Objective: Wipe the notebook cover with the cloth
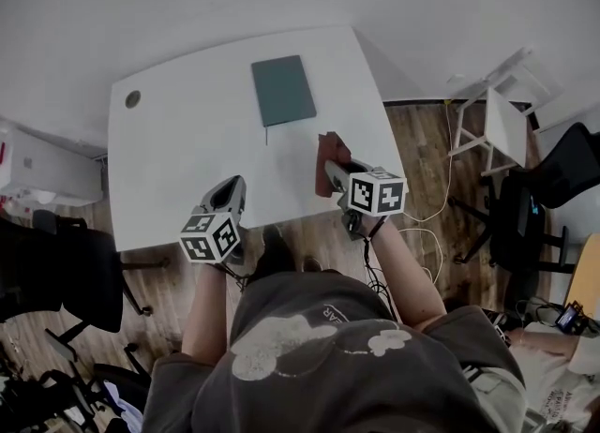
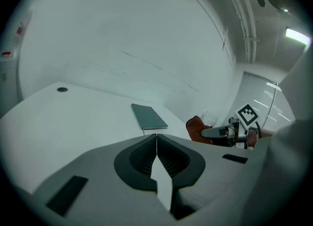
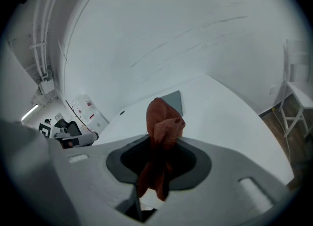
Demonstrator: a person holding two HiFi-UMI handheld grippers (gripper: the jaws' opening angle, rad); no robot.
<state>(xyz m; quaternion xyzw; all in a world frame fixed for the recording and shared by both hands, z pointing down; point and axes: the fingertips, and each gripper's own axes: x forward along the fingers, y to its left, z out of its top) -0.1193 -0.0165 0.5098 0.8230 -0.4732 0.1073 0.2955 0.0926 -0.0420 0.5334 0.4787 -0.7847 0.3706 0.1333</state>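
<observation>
Fingers (image 3: 193, 164) of right gripper (image 1: 334, 171) clamped on cloth (image 3: 164, 122); left gripper (image 2: 156, 139) pressed together, empty; both at table's (image 1: 178, 150) lower edge, notebook (image 1: 282, 90) upper centre.

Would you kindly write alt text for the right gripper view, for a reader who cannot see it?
The right tongs are shut on a rust-red cloth that sticks up between them. Beyond, a dark notebook lies flat on a white table.
</observation>
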